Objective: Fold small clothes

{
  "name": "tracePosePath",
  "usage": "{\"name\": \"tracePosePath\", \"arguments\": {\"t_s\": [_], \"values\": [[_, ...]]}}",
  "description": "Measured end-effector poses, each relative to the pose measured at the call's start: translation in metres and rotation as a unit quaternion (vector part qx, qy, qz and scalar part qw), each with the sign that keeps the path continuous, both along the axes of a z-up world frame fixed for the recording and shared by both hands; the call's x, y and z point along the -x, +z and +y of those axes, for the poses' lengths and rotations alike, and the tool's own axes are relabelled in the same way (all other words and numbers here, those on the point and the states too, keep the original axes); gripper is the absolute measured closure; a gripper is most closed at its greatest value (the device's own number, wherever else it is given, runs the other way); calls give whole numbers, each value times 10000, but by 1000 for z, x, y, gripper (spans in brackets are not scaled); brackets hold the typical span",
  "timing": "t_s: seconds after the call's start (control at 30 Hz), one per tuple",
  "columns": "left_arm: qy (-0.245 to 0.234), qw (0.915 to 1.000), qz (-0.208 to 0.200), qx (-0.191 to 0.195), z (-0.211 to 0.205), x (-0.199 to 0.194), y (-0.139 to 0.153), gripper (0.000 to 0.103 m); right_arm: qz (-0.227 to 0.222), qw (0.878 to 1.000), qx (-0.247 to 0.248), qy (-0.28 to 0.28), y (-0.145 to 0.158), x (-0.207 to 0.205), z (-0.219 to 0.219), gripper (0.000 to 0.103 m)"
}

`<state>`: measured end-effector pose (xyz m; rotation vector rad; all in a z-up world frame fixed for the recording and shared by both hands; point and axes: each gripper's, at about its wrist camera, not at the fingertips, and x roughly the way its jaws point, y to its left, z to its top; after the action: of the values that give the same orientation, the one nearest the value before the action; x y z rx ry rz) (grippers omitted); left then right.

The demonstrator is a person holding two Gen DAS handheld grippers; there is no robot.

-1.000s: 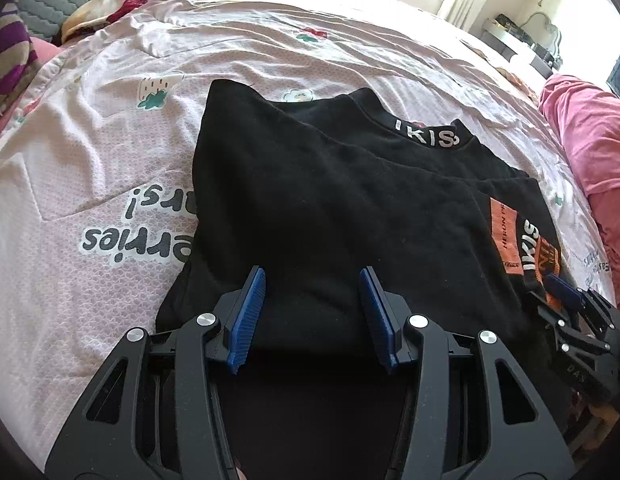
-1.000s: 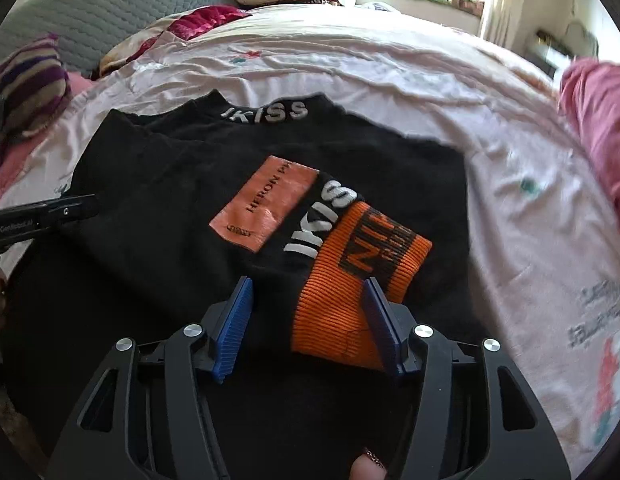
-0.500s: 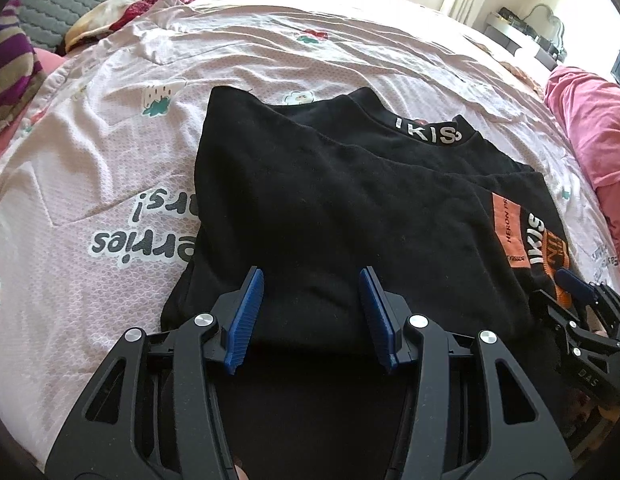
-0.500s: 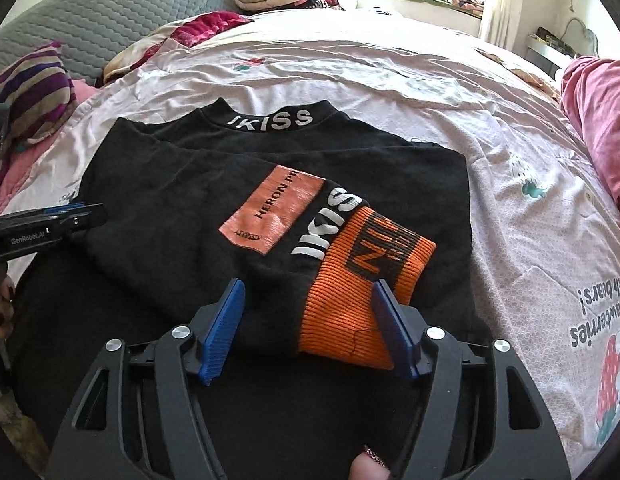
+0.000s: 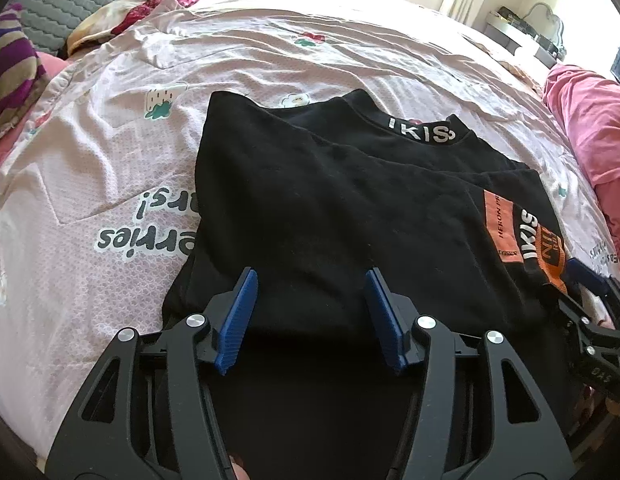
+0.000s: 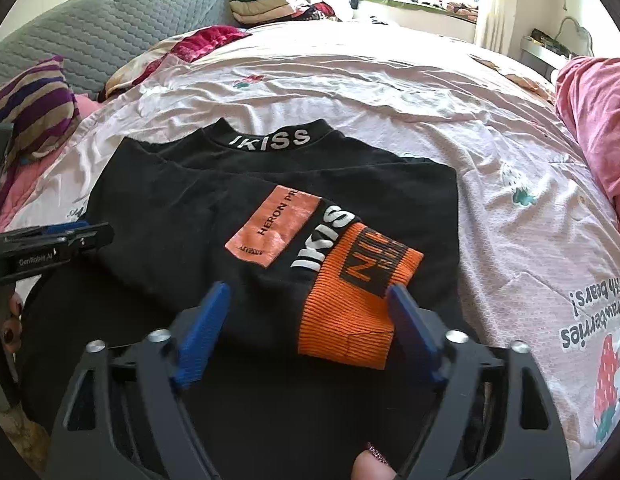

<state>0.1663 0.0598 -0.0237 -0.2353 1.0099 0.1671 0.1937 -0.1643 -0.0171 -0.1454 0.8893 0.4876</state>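
Garment: black top (image 5: 330,208), partly folded, flat on pink printed bedsheet (image 5: 90,184); collar lettered "IKISS".
Sleeve: orange ribbed cuff (image 6: 358,304) folded across the front, beside orange patch (image 6: 276,226).
Left gripper (image 5: 310,316): blue pads apart, at near hem.
Right gripper (image 6: 306,332): pads spread wide, flanking the cuff.

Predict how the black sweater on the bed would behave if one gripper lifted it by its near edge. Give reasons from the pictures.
The black sweater would probably droop and unfold: it lies in soft layers with a sleeve folded across. The orange cuff looks ribbed and thicker, so may hang heavier. On the wrinkled bedsheet it would likely bunch, not slide.
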Motion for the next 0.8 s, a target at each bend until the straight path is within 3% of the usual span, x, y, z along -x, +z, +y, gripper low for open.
{"name": "tracePosePath", "arguments": {"t_s": [0.37,0.47,0.53,0.8], "values": [[-18,10000,-77,33,-8,5,10,34,-163,9997,-177,-106,12,1,-7,5],[8,9999,-107,21,-9,6,13,27,-184,9995,-207,-130,14,2,-9,5],[62,9999,-114,-70,-10,6,15,17,-193,9995,-226,-136,15,2,-10,5],[117,9995,-235,-157,-11,14,27,10,-340,9988,-330,-149,24,6,-13,5]]}}
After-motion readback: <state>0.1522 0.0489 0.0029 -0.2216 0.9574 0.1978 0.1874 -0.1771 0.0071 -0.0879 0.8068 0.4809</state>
